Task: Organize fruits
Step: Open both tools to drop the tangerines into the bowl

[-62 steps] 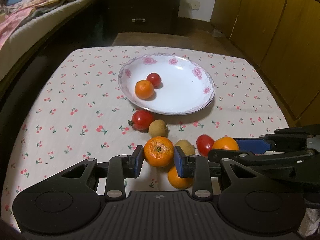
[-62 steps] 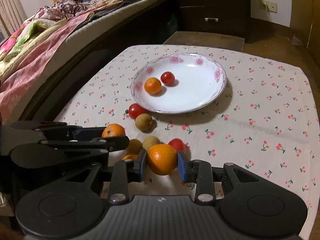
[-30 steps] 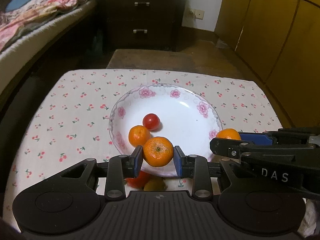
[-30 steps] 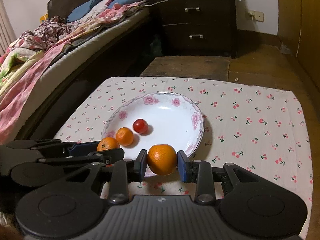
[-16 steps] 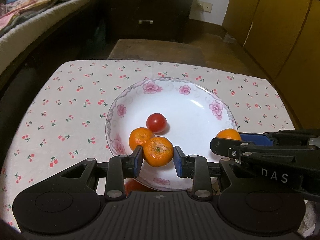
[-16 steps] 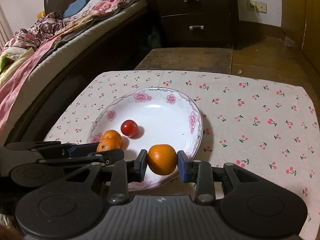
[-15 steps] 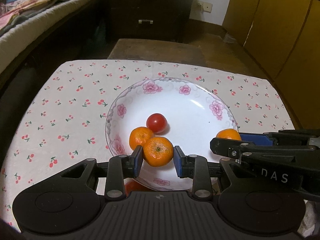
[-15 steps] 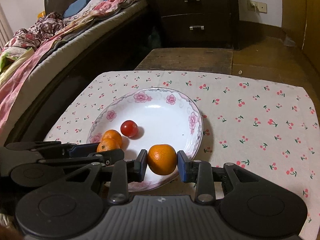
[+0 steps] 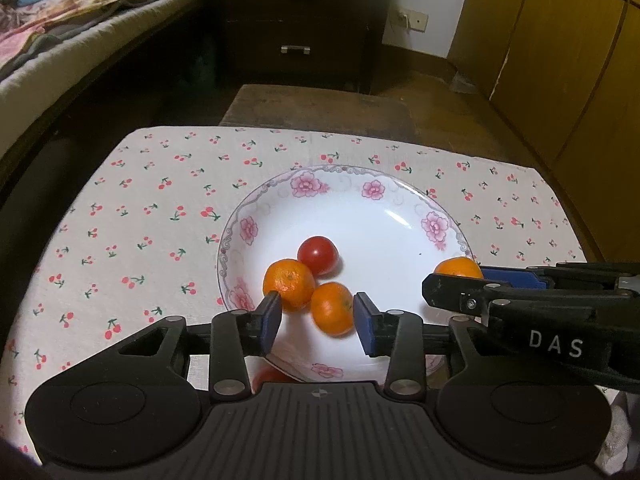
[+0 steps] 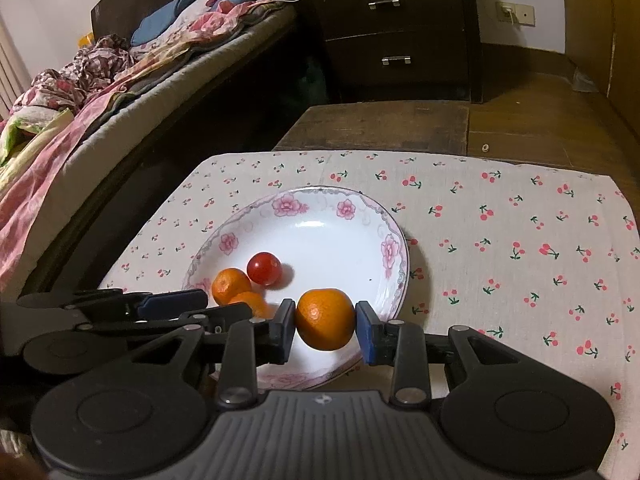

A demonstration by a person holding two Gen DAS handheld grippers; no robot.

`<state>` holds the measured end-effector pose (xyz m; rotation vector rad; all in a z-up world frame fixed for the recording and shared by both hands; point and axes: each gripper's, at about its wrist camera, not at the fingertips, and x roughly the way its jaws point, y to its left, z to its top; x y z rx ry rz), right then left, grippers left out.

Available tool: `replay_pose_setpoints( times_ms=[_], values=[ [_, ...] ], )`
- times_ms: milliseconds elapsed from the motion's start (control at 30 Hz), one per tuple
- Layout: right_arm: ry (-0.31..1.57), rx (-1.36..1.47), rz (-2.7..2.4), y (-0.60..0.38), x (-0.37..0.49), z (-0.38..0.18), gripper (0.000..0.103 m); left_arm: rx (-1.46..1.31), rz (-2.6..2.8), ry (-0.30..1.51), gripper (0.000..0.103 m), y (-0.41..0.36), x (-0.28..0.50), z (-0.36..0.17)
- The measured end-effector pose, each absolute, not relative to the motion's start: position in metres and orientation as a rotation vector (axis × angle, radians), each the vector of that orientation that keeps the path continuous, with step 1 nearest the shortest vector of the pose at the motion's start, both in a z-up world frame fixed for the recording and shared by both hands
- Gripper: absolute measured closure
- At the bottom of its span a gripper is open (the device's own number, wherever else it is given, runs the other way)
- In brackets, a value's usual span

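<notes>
A white plate with pink flowers [image 9: 392,216] [image 10: 316,228] sits on the cherry-print cloth. It holds a mandarin [image 9: 288,283] [image 10: 230,284] and a red tomato [image 9: 318,255] [image 10: 264,267]. My left gripper [image 9: 317,318] is open over the plate's near side. A blurred mandarin [image 9: 333,307] [image 10: 252,304] is loose between its pads, dropping onto the plate. My right gripper [image 10: 325,330] is shut on another mandarin [image 10: 325,318] [image 9: 458,267] above the plate's right near rim.
A red fruit [image 9: 272,376] peeks out below the plate's near rim, mostly hidden by my left gripper. A bed [image 10: 80,92] lies to the left, a dark dresser [image 9: 296,24] stands behind, and wooden cabinets [image 9: 560,60] stand at right.
My left gripper has opened and let go of its mandarin, which is falling onto the plate beside the other mandarin. My right gripper still holds its mandarin over the plate.
</notes>
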<state>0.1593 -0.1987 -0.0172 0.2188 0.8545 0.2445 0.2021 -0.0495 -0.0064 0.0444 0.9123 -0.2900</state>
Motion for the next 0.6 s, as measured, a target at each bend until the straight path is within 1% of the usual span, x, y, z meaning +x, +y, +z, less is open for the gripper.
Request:
replay_pose_setpoints(
  times_ms=[167,333,600],
  values=[
    [0.849,0.230,0.250,-0.199,0.160,-0.015,0.070,0.031,-0.287,0.908,0.054,-0.048,0.202,-0.004],
    [0.838,0.233,0.248,-0.200,0.158,-0.012,0.070,0.028,-0.291,0.898,0.051,-0.045,0.200,0.000],
    [0.832,0.209,0.255,-0.192,0.147,-0.007,0.070,0.023,-0.292,0.883,0.049,-0.037,0.190,0.007]
  ],
)
